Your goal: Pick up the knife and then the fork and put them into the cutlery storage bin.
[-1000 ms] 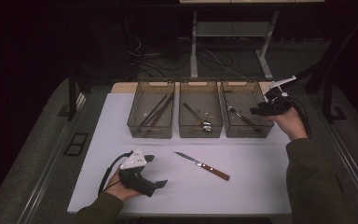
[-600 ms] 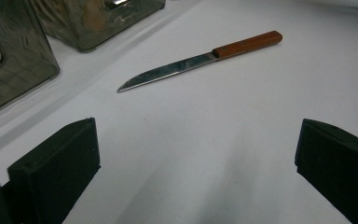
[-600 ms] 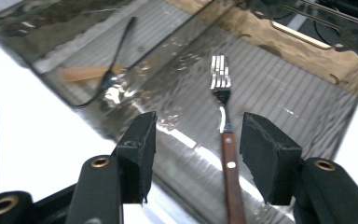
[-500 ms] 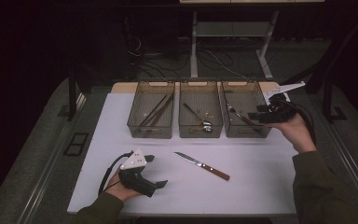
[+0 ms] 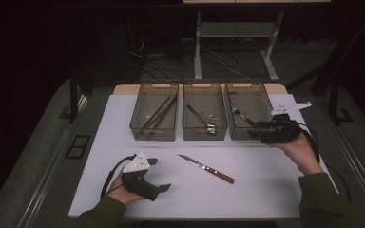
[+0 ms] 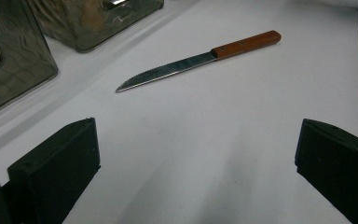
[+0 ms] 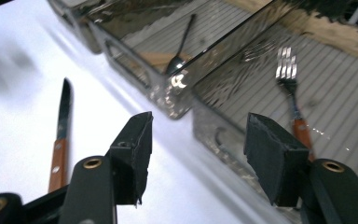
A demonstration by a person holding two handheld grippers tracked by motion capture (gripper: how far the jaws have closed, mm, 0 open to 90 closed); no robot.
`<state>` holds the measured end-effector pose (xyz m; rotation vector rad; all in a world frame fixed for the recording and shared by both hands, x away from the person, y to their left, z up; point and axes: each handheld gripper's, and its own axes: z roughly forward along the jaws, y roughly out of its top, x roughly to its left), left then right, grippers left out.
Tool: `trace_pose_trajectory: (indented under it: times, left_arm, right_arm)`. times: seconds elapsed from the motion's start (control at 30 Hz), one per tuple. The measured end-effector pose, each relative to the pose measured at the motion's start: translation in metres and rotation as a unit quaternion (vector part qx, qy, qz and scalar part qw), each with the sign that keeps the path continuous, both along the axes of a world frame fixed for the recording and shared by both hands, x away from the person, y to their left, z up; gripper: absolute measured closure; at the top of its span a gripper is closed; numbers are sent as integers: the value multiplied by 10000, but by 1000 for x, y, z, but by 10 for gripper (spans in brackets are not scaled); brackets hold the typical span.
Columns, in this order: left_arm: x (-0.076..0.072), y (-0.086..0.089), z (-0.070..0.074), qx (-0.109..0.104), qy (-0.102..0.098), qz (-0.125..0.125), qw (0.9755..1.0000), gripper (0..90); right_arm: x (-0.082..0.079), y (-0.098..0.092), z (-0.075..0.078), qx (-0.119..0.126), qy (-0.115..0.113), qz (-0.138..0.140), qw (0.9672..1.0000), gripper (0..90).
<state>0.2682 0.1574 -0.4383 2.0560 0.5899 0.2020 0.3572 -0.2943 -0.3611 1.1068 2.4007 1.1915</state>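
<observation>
The room was dark, with table legs and loose cables on the floor beyond the work area, so only the white table top (image 5: 266,190) stood out brightly. Along its far edge sat three clear bins side by side, apparently one per kind of cutlery: the left bin (image 5: 154,128) held long dark sticks, perhaps chopsticks, the middle bin (image 5: 204,130) a spoon (image 5: 204,124), and the right bin (image 5: 240,130) a fork (image 7: 289,79) with a wooden handle. That sorting suggested the work in hand was putting each utensil into its own bin.

The right gripper (image 5: 261,134) hovered at the near right corner of the right bin, its jaws parted with nothing between them; they had just been opening, which fits a fork freshly let go into that bin. The left gripper (image 5: 164,187) rested low on the near left of the table, jaws spread wide and empty, likely parked until needed.

The knife (image 5: 206,168) lay alone on the bare table between the two grippers, well in front of the bins, blade pointing toward the left bin and wooden handle toward the person. It was probably the next piece to be sorted.
</observation>
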Motion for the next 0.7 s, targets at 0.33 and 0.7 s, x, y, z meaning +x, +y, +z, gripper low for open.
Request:
trace_pose_trajectory:
  times: [0.33,0.7]
  left_arm:
    - [-1,0,1,2,-12,6,10000,0]
    - [-1,0,1,28,-12,-6,10000,0]
  right_arm:
    - [-15,12,-18,-63,119,290,9995,413]
    - [-21,33,-25,-112,201,545,9982,407]
